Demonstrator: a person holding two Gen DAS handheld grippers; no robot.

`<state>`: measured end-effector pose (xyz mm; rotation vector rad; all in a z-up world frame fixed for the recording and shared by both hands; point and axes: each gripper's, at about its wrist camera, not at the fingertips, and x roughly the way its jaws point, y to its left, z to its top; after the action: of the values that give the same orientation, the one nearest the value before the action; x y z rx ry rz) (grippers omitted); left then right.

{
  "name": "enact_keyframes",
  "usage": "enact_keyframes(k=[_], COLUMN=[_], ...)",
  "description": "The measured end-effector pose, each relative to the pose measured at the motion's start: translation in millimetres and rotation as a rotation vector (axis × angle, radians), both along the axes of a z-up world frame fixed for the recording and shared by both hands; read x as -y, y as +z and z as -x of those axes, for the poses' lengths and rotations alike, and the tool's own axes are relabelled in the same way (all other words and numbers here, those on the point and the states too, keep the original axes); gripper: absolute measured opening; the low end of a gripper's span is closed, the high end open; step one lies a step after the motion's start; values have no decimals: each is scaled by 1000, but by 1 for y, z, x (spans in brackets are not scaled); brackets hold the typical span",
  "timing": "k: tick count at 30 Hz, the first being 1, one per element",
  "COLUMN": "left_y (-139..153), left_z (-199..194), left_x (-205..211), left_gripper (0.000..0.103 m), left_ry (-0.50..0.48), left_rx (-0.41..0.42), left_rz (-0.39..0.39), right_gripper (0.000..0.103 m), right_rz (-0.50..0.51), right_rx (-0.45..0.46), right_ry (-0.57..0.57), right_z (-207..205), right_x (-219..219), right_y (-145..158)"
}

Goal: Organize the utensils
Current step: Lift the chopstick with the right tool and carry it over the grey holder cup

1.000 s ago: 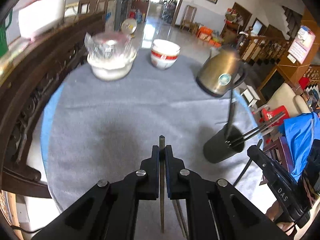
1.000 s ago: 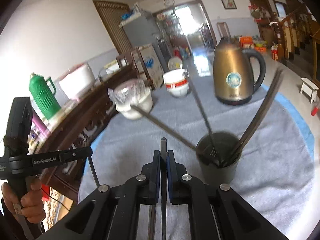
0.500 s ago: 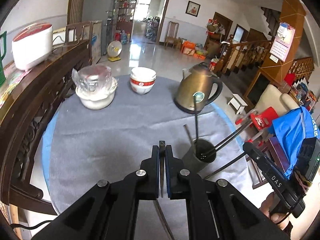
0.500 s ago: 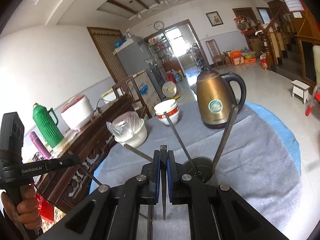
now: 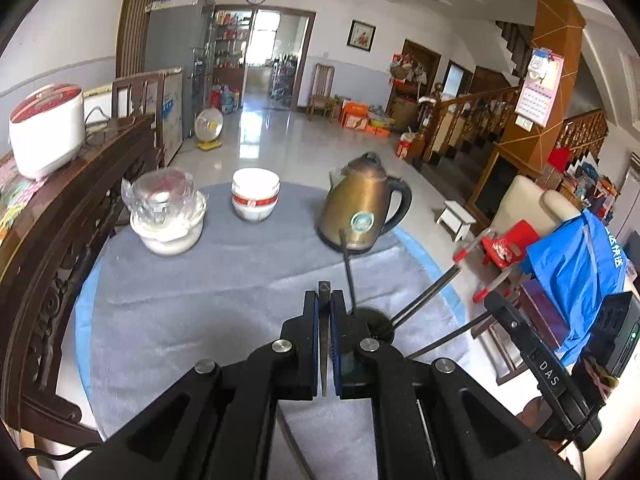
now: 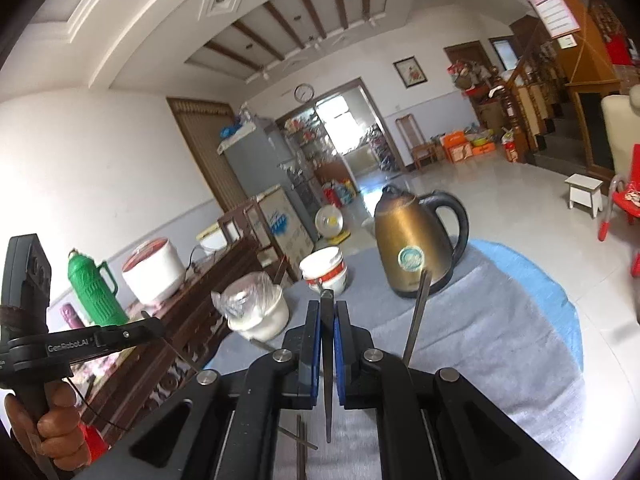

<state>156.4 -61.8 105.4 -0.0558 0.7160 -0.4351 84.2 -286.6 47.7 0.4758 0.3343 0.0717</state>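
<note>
My left gripper [image 5: 324,304] is shut on a dark chopstick [image 5: 323,344] that runs back between its pads. Just right of it, the black utensil cup [image 5: 374,322] shows only its rim, with several dark chopsticks [image 5: 426,298] leaning out to the right. My right gripper [image 6: 327,312] is shut on another dark chopstick [image 6: 328,380], lifted above the table. One chopstick [image 6: 416,320] from the cup sticks up to its right; the cup itself is hidden behind the gripper. The right gripper [image 5: 532,360] also shows at the right of the left wrist view.
A gold kettle [image 5: 362,208], stacked white bowls [image 5: 255,196] and a plastic-wrapped white pot [image 5: 168,216] stand at the far side of the grey-clothed round table [image 5: 180,300]. A dark wooden sideboard [image 5: 52,216] runs along the left. Loose chopsticks [image 6: 299,440] lie below the right gripper.
Both grippers have risen and tilted up, so the table looks lower and farther. The cup has slipped mostly behind the left gripper and out of the right wrist view. Both stay shut on their chopsticks.
</note>
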Motion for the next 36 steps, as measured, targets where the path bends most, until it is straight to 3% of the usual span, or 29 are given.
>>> enact_keyframes(k=[10,18,22,27,36], left_y=[38,30,11,-16,-32], left_z=[1,-14,-21,-33,-32], left_x=[14,31,38,45,56], left_gripper=[6,6,6,6,6], left_ry=[-5,14,21,22,-5], left_rx=[139,192,176,97,63], left_rz=[95,150,143,128,75], right_gripper=[6,6,6,6,6], right_rz=[-4,76,103,116,105], right_rx=[105,135,102,57,-26], right_ry=[-139,-214,-218,-210,-206], right_z=[11,6,-2,-8,-20], right_x=[17,7,2,1,3], right_y=[26,30,19,8,-4])
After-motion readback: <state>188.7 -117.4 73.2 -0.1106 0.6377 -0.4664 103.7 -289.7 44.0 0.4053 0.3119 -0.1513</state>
